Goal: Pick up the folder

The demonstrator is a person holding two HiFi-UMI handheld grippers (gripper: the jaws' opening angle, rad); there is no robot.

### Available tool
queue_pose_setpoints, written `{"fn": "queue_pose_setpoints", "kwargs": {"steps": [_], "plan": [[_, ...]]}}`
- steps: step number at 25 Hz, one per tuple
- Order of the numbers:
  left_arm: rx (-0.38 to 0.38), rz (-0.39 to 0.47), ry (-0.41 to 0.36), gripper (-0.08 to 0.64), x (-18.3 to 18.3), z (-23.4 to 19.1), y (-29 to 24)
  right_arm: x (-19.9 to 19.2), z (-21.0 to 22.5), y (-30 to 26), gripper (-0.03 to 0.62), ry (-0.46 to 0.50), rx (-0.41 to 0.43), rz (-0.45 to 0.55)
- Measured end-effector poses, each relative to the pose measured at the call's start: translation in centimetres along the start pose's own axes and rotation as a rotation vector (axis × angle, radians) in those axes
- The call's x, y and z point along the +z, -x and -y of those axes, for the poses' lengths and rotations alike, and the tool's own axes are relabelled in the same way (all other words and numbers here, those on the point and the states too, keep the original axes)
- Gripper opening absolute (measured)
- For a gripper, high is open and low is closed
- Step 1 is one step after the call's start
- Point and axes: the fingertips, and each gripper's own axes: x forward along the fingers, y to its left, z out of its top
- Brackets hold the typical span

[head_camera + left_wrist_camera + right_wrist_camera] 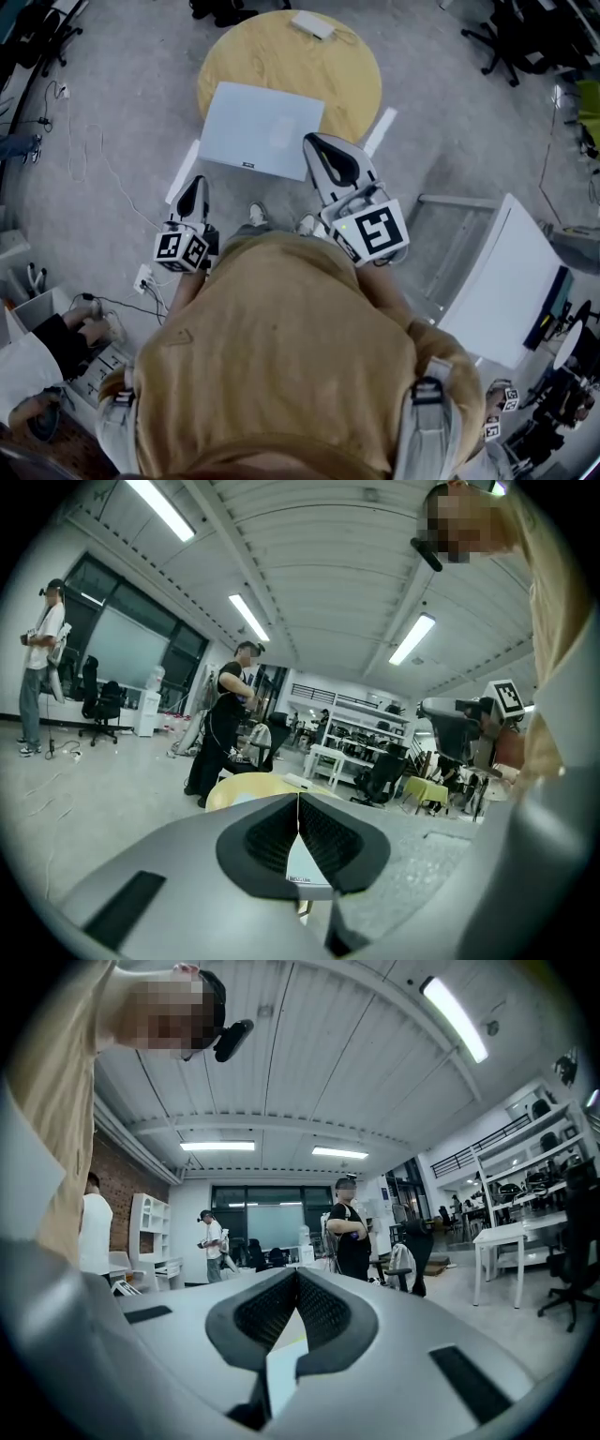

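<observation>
A pale blue-white folder [258, 127] lies on the round yellow table [281, 56], with its near edge jutting over the table's rim toward me. My left gripper [197, 180] is shut and hovers below the folder's near left corner, apart from it. My right gripper [315, 141] is also shut, with its tips beside the folder's right edge; I cannot tell if they touch. In the left gripper view the jaws [299, 799] meet, and the folder [305, 864] shows beyond them. In the right gripper view the jaws [297, 1274] meet too, with the folder [281, 1372] showing beyond and below them.
A small white object [312, 23] rests at the table's far edge. White bars [183, 169] flank the table's near side. A white chair [506, 281] stands at my right. A person [37, 361] and cables are at lower left. Other people stand across the room [220, 724].
</observation>
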Motion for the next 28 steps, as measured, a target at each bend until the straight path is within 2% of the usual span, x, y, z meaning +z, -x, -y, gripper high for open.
{"fn": "queue_pose_setpoints", "kwargs": {"steps": [4,7,8,10,12,16,22,28], "plan": [[-0.029,0.016,0.054,0.004,1.2,-1.4,-0.9,0.5,-0.6,-1.0,0.0,0.017,-0.022,-0.009],[-0.097,0.009,0.061,0.003,1.7,-1.5,-1.8,0.4,-0.7,-1.8,0.0,0.013,-0.048,-0.015],[-0.126,-0.008,0.107,0.003,1.2,-1.9,-2.3,0.3,-0.8,-2.1,0.0,0.014,-0.054,-0.016],[-0.172,-0.037,0.256,0.005,-0.4,-3.1,-2.9,0.1,-1.1,-2.7,0.0,0.018,-0.061,-0.024],[-0.176,-0.064,0.363,0.005,-2.4,-4.5,-3.2,-0.4,-1.3,-2.9,0.0,0.02,-0.071,-0.039],[-0.186,-0.119,0.461,0.005,-5.9,-5.4,-3.7,-0.8,-0.7,-2.3,0.0,0.007,-0.115,-0.055],[-0.183,-0.156,0.604,0.016,-8.7,-6.6,-5.6,-1.7,-0.6,-1.5,0.0,0.012,-0.14,-0.092],[-0.198,-0.205,0.724,0.138,-11.1,-6.2,-6.9,-1.5,-0.3,-0.7,0.0,0.023,-0.176,-0.097]]}}
